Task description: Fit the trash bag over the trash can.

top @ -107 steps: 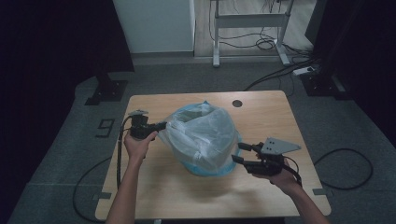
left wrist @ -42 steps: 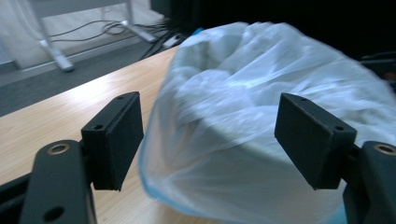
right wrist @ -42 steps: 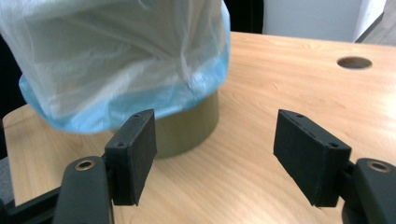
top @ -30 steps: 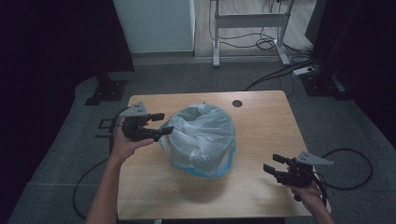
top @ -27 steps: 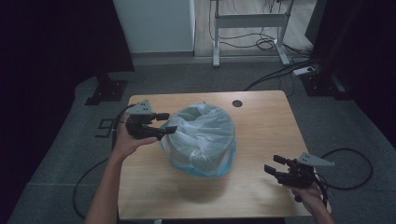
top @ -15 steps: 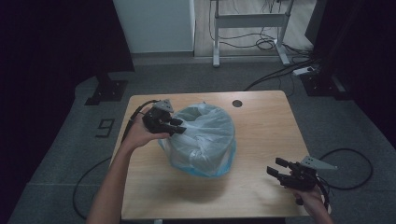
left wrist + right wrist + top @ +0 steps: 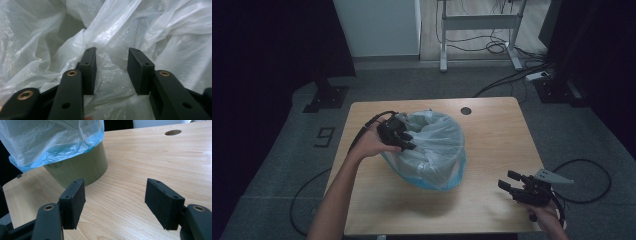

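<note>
Fitting the bag point(image 7: 432, 150) into the bin point(image 7: 80, 168): the left tool point(image 7: 111, 53), jaws apart and just re-widened, straddles a plastic fold at the rim. Next, pinch and tuck. The right tool point(image 7: 115, 190) waits wide apart over the bench point(image 7: 155, 157).

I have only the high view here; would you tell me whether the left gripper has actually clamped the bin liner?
Observer: Not clamped. In the left gripper view, the left gripper has a loose fold of the white bin liner between its jaws, which stand apart and have just been opening a little.
Operator: Thank you. What is under the liner?
Observer: The right gripper view shows a round olive-green bin, with the liner draped over its upper part.
Operator: And is the right gripper holding anything?
Observer: No. The right gripper is open, with only the bare wooden table between its jaws.
</note>
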`<state>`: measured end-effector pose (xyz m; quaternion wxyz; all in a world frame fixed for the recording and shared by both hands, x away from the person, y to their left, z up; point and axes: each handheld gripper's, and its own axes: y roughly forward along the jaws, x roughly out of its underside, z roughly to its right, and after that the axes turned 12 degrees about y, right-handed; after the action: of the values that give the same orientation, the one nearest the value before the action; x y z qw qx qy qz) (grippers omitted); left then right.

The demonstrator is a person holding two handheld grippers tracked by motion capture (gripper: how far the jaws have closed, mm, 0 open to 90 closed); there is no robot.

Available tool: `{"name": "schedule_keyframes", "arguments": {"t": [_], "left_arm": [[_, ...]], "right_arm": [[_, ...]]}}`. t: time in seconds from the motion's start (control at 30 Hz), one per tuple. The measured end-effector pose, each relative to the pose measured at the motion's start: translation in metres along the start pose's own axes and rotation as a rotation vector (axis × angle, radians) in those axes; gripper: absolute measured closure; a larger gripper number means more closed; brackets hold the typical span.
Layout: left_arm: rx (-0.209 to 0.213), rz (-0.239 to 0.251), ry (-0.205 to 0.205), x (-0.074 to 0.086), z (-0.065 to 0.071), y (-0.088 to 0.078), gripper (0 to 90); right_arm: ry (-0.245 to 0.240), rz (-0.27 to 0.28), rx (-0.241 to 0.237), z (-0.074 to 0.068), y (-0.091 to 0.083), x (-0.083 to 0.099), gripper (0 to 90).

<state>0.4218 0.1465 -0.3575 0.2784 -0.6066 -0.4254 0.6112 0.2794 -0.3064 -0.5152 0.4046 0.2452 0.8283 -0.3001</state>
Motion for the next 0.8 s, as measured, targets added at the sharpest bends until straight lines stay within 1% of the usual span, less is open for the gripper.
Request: {"name": "schedule_keyframes", "arguments": {"t": [0.13, 0.17, 0.23, 0.27, 0.33, 0.4, 0.47, 0.5, 0.53, 0.67, 0.73, 0.8], "left_arm": [[0.006, 0.094, -0.002, 0.0, -0.001, -0.019, 56.4], [0.006, 0.094, -0.002, 0.0, -0.001, -0.019, 56.0], [0.008, 0.125, -0.001, -0.002, -0.002, -0.026, 55.0], [0.011, 0.151, 0.004, -0.006, -0.002, -0.029, 54.4], [0.018, 0.165, 0.012, -0.009, -0.001, -0.029, 52.5], [0.037, 0.182, 0.022, -0.011, 0.0, -0.028, 50.9], [0.049, 0.198, 0.028, -0.012, 0.0, -0.026, 50.2], [0.049, 0.198, 0.028, -0.012, 0.0, -0.026, 49.8], [0.06, 0.214, 0.03, -0.011, 0.001, -0.025, 49.7], [0.065, 0.238, 0.025, -0.01, -0.001, -0.026, 49.1], [0.074, 0.266, 0.019, -0.011, -0.005, -0.027, 49.5], [0.081, 0.271, 0.019, -0.014, -0.008, -0.026, 49.5]], "right_arm": [[0.006, 0.009, 0.0, 0.001, -0.003, 0.0, 32.2], [0.006, 0.009, 0.0, 0.001, -0.003, 0.0, 32.2], [0.01, 0.016, 0.0, 0.001, -0.003, -0.001, 32.2], [0.011, 0.017, 0.0, 0.001, -0.003, -0.001, 32.2], [0.011, 0.017, -0.001, 0.001, -0.003, -0.001, 32.2], [0.01, 0.017, -0.003, 0.0, -0.003, 0.0, 32.2], [0.011, 0.016, -0.002, 0.001, -0.003, 0.001, 32.2], [0.012, 0.015, -0.001, 0.001, -0.003, 0.001, 32.3], [0.013, 0.015, 0.0, 0.002, -0.003, 0.002, 32.3], [0.014, 0.016, 0.001, 0.002, -0.003, 0.002, 32.3], [0.013, 0.016, 0.001, 0.002, -0.003, 0.002, 32.3], [0.012, 0.013, 0.001, 0.002, -0.002, 0.002, 32.3]]}}
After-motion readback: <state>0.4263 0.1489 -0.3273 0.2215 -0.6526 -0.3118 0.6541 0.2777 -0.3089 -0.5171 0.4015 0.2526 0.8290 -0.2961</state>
